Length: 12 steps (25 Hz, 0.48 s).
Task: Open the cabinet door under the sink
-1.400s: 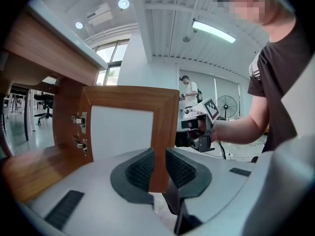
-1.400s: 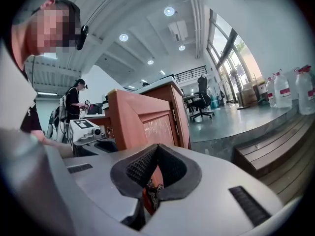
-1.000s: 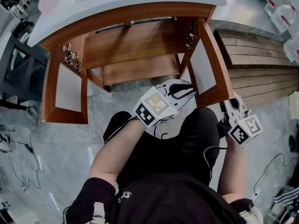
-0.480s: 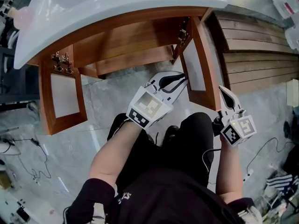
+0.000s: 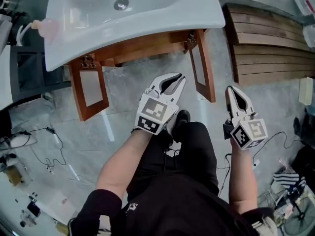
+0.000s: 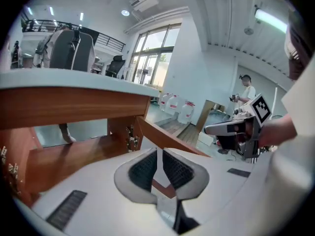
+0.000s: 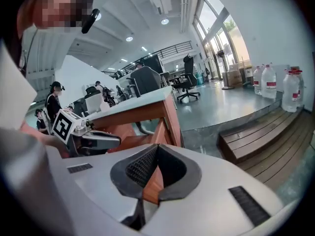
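Note:
The wooden cabinet (image 5: pixel 142 45) stands under the white sink (image 5: pixel 133 14) with both doors swung wide: the left door (image 5: pixel 88 87) and the right door (image 5: pixel 203 70). My left gripper (image 5: pixel 178 77) hovers above the floor in front of the cabinet, between the doors and touching neither. Its jaws have just been closing to a narrow gap with nothing between them (image 6: pixel 160 151). My right gripper (image 5: pixel 231 89) hangs just right of the right door's outer edge, shut and empty (image 7: pixel 156 149). The open right door (image 7: pixel 160 127) shows past its jaws.
A stepped wooden platform (image 5: pixel 268 48) lies right of the cabinet. A dark rack (image 5: pixel 29 73) stands to the left, with cables (image 5: pixel 44 151) on the floor. A pink bottle (image 5: pixel 47 28) sits on the sink's left rim. My shoe (image 5: pixel 179 119) is below the left gripper.
Both grippers have risen and drawn back from the cabinet; the head view has lifted, so the basin top now shows. The left jaws have narrowed. Both doors stay open.

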Tool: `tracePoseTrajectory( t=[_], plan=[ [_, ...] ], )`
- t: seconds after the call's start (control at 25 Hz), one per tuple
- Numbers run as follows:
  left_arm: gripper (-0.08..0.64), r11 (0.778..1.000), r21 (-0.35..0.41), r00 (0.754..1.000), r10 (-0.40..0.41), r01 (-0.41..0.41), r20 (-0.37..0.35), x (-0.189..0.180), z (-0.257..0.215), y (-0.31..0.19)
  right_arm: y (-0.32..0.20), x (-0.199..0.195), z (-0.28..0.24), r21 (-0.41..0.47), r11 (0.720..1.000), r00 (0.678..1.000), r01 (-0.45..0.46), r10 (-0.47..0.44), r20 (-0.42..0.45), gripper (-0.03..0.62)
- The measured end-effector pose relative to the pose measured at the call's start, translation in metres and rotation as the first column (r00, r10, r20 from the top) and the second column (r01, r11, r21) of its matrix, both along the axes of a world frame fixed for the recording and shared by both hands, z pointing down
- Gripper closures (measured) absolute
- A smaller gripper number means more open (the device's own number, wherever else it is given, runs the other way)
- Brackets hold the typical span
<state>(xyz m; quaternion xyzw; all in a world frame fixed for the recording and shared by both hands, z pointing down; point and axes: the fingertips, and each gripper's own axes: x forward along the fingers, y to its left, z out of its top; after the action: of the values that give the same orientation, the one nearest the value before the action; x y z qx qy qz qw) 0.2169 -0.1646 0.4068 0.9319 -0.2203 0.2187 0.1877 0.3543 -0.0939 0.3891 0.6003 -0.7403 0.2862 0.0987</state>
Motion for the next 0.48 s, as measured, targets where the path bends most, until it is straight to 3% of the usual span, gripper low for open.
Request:
tracePoseTrajectory(
  t=[0.28,0.48],
  plan=[
    [0.512,0.994,-0.022,0.994,-0.107,0.108,0.033,-0.045,-0.085,0.006,-0.022,-0.070,-0.092,0.015,0.988,0.986,0.151,-0.152,0.069,0.578],
    [0.512,0.984,-0.015,0.983,-0.176,0.177,0.043,-0.079,-0.138,0.009,-0.048,-0.110,-0.165,0.090,0.973,0.973,0.214,-0.220,0.068,0.579]
  ],
)
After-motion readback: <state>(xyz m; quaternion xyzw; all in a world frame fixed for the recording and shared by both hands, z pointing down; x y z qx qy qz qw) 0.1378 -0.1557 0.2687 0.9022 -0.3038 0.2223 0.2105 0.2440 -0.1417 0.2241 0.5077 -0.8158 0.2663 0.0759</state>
